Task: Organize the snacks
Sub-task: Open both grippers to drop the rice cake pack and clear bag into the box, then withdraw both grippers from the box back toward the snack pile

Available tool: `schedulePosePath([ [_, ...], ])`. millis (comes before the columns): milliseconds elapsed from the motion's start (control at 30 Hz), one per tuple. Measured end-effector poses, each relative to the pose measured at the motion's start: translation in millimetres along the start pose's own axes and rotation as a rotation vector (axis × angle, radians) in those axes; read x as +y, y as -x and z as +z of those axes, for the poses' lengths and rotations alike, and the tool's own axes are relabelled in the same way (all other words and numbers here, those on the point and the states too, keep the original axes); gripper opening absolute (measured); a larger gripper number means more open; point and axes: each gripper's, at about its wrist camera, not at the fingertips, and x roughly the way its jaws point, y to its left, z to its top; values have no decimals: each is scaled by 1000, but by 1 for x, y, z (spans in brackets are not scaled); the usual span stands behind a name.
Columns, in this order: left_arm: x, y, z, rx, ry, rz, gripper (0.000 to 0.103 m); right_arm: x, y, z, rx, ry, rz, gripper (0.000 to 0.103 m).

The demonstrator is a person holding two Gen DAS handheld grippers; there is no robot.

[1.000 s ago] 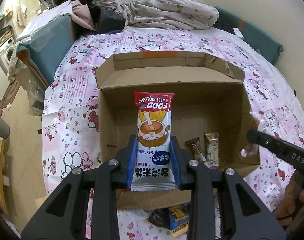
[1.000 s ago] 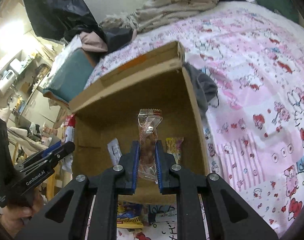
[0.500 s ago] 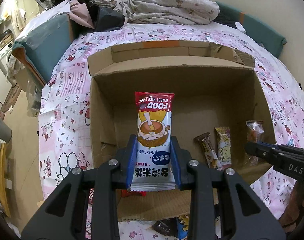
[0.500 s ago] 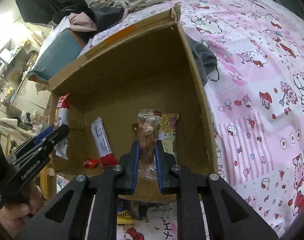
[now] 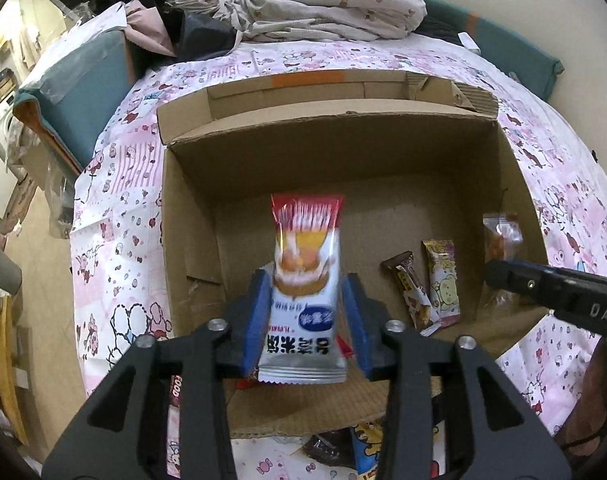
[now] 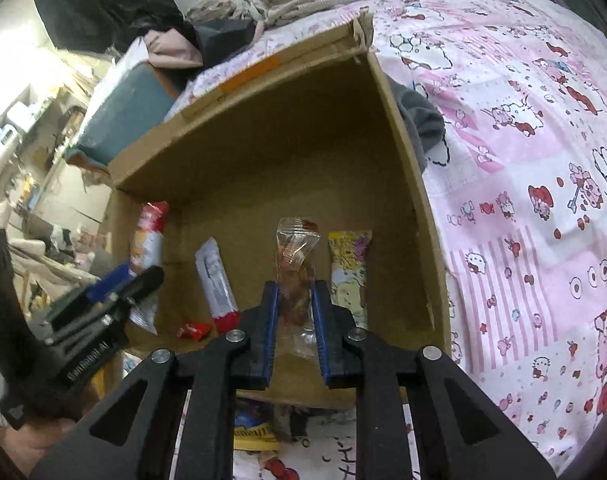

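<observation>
1. The left gripper (image 5: 306, 312) has just been opening: its blue pads now stand clear of the rice cake packet (image 5: 305, 292), with a visible gap on the right side, and the packet between them blurs as it slips down. A second ago it sat clamped and sharp in the same jaws.
2. That packet hangs over the left half of the cardboard box (image 5: 515, 184), so this reads as the release. It should land on the box floor beside the snacks already lying there.
3. The right gripper (image 6: 295, 320) is nearly shut on a clear-wrapped snack (image 6: 295, 264), though its jaws have just eased apart a touch. The wrapper is between the pads; whether they press it, I cannot tell.
4. That snack now stands inside the box, just left of the yellow cartoon packet (image 6: 349, 264). A second ago it was higher up.
5. On the box floor: a white-and-red stick (image 6: 217, 280) and a small red candy (image 6: 193, 330).
6. More snacks (image 5: 343, 450) wait on the bed in front of the box, so the sorting is not finished.
</observation>
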Motion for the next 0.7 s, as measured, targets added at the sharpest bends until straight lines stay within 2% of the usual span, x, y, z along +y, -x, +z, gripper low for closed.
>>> schedulePosePath([
  [33, 0, 1, 0, 0, 4, 6, 55, 0, 1, 0, -5, -3, 2, 20],
  [133, 0, 4, 0, -13, 2, 34, 77, 1, 5, 1, -31, -8, 1, 20],
  [167, 0, 6, -1, -22, 1, 45, 81, 0, 7, 2, -40, -12, 4, 21],
  [200, 0, 8, -1, -31, 5, 51, 88, 0, 8, 3, -46, -16, 7, 27],
  [267, 2, 12, -1, -42, 13, 38, 88, -2, 13, 3, -70, -37, 25, 54],
  [300, 3, 14, -1, -47, 14, 13, 88, -2, 17, 3, -94, -48, 26, 85],
  [333, 4, 16, -1, -50, 14, 1, 88, -1, 20, 3, -121, -49, 23, 93],
  [400, 4, 20, 0, -58, 11, 4, 88, 2, 24, 3, -139, -26, 17, 93],
  [467, 3, 26, -1, -79, 5, -29, 88, 4, 26, 3, -143, -11, 16, 93],
  [567, 1, 32, -1, -92, 0, -21, 88, 4, 32, 3, -155, -15, 15, 93],
  [700, 0, 39, -3, -70, 14, -52, 88, 12, 43, -2, -189, 29, -12, 93],
])
